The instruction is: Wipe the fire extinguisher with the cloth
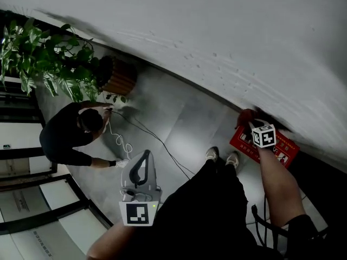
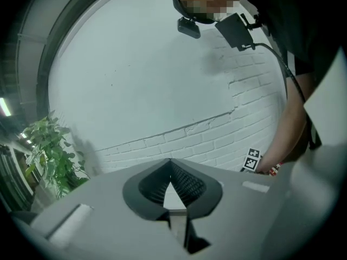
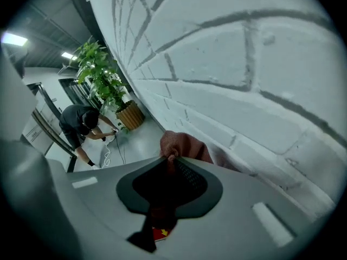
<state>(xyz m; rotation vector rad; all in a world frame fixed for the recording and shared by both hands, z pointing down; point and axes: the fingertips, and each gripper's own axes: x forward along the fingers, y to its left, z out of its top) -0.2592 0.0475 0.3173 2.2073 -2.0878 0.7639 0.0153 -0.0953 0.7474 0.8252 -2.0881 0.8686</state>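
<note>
Well, my right gripper (image 3: 171,158) has its jaws nipped on a fold of the reddish cloth (image 3: 183,144), which bunches out past the tips. I hold it that way so a loose wad leads and can take the rubbing. The gripper is tipped down close to the white brick wall (image 1: 217,37), above a red printed box (image 1: 265,149) lying on the floor at the wall's foot, just beyond my shoes (image 1: 222,157). I judge that box houses the fire extinguisher, but no cylinder shows and I cannot tell what is inside. My left gripper (image 2: 170,164) hangs well apart on the other side, jaws together on nothing, free to steady things if needed. Further off, a round wooden planter (image 1: 118,77) holds a leafy plant (image 1: 43,53)
</note>
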